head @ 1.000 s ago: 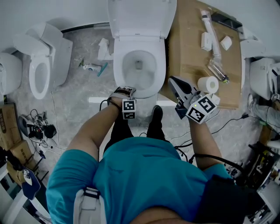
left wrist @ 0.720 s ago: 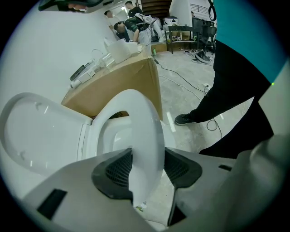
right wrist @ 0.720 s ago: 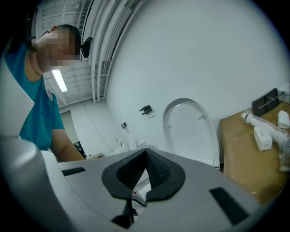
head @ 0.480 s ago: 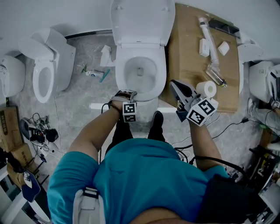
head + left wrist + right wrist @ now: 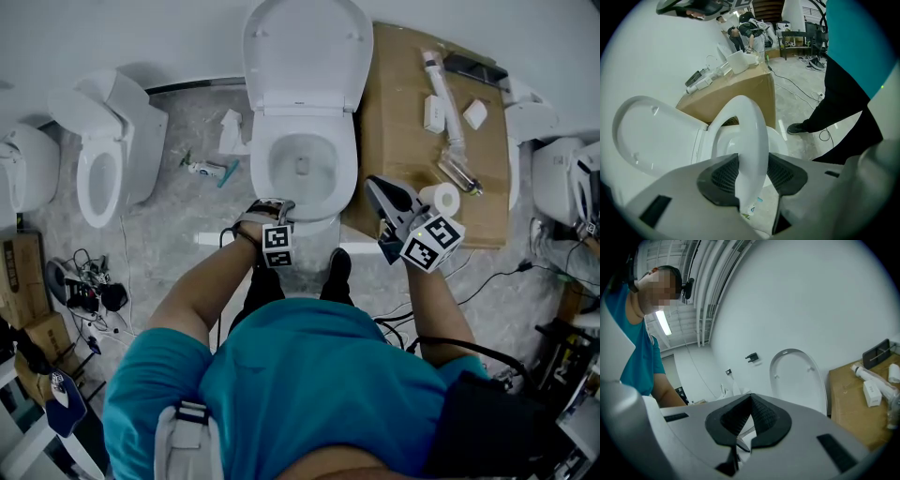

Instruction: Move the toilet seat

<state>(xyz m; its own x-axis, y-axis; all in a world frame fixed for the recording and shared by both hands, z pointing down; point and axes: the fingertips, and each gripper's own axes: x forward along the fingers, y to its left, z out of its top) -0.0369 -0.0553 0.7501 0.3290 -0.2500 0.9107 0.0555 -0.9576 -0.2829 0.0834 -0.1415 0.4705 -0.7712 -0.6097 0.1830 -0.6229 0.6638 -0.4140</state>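
Note:
The white toilet [image 5: 302, 202] stands in front of me with its lid [image 5: 307, 52] raised against the wall. My left gripper [image 5: 272, 208] is at the front of the toilet seat [image 5: 266, 159]. In the left gripper view the seat's front rim [image 5: 752, 136] runs as a white arch between the two dark pads. The left gripper [image 5: 752, 176] has its jaws closing, and both pads touch the rim. My right gripper [image 5: 375, 185] hovers to the right of the bowl, above the box edge. It is shut [image 5: 751, 401] with nothing between its pads.
A cardboard box [image 5: 403, 141] stands right of the toilet, bearing a paper roll [image 5: 441, 199] and small tubes. A second toilet [image 5: 98, 169] stands at the left. A bottle [image 5: 202, 169] and cables [image 5: 84, 281] lie on the floor. My shoe [image 5: 337, 267] is by the base.
The head view has shifted a little, so the toilet sits slightly lower and to the right. Both grippers keep their places, the left at the seat's front.

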